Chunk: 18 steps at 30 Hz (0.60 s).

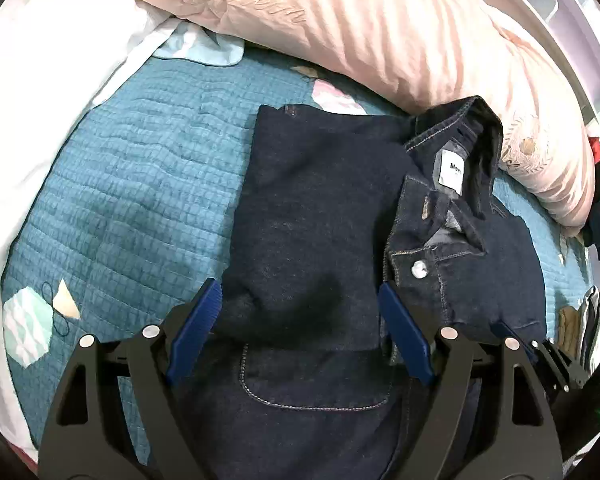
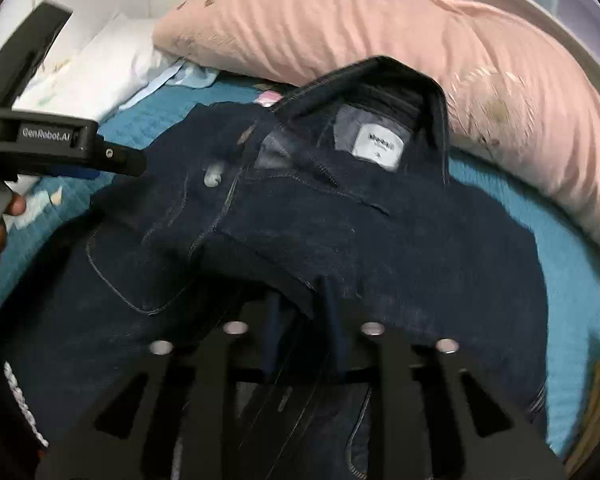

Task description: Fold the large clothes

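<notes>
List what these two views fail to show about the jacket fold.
- Denim jacket hem: cut off by the bottom edge, both views.
- Neck label wording: motion-blurred, right wrist view.
- Right hand-held gripper: fingers close together on a fold; actual pinch hidden by cloth.
- Left hand-held gripper: open; contact unclear.

Bed w/ teal quilt [image 1: 140,184]: denim jacket [image 1: 320,208], pink duvet [image 1: 380,40] on it.

A: What does the denim jacket [image 1: 324,208] look like?

B: It is dark indigo with pale stitching, and it lies front side up on the bed. One sleeve [image 1: 300,240] is folded across the chest and covers the top of a patch pocket [image 1: 316,376].

A: And the collar [image 2: 364,92]?

B: It stands open, showing a white label [image 2: 380,146]. Below it one metal button [image 1: 419,269] is visible, and the placket there is not closed.
</notes>
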Each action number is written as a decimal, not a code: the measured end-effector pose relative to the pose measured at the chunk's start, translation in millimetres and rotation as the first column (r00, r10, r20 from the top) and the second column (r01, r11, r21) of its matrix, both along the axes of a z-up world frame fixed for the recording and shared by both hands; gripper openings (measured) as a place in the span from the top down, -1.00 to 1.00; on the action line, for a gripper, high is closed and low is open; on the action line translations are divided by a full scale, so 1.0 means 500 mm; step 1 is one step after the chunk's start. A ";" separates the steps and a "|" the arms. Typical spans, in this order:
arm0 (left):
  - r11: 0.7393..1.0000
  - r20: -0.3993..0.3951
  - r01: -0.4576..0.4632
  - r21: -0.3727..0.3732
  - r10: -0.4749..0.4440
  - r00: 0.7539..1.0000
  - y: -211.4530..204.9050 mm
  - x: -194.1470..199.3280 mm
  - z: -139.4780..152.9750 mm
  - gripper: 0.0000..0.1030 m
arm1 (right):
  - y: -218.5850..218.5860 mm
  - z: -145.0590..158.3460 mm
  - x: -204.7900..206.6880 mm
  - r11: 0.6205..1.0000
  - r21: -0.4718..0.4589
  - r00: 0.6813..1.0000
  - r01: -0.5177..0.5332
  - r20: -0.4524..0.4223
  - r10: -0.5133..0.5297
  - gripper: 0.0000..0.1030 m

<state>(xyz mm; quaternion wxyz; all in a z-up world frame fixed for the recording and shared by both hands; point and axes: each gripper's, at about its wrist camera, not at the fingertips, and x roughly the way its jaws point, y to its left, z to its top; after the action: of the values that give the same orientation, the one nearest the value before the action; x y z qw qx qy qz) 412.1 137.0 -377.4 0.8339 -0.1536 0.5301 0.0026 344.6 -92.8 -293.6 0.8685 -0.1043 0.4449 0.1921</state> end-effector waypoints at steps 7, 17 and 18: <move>0.999 0.017 0.031 -0.033 -0.030 0.999 -0.033 0.018 0.008 -0.59 | -0.105 0.059 0.008 0.970 0.200 0.990 0.140 0.008 -0.144 -0.01; 0.979 0.023 0.202 -0.043 -0.201 0.979 -0.162 0.086 0.000 -0.59 | -0.305 -0.003 0.108 0.860 0.345 0.922 0.377 -0.229 -0.313 0.00; 0.978 0.014 0.201 -0.053 -0.200 0.980 -0.168 0.092 -0.004 -0.59 | -0.316 -0.021 0.119 0.849 0.352 0.911 0.395 -0.273 -0.310 0.02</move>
<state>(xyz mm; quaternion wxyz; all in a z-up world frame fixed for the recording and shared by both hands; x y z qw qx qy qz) 457.9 53.2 -379.5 0.8278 -0.1218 0.5391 -0.0965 403.9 -251.0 -304.3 0.8408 0.1796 0.4952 0.1252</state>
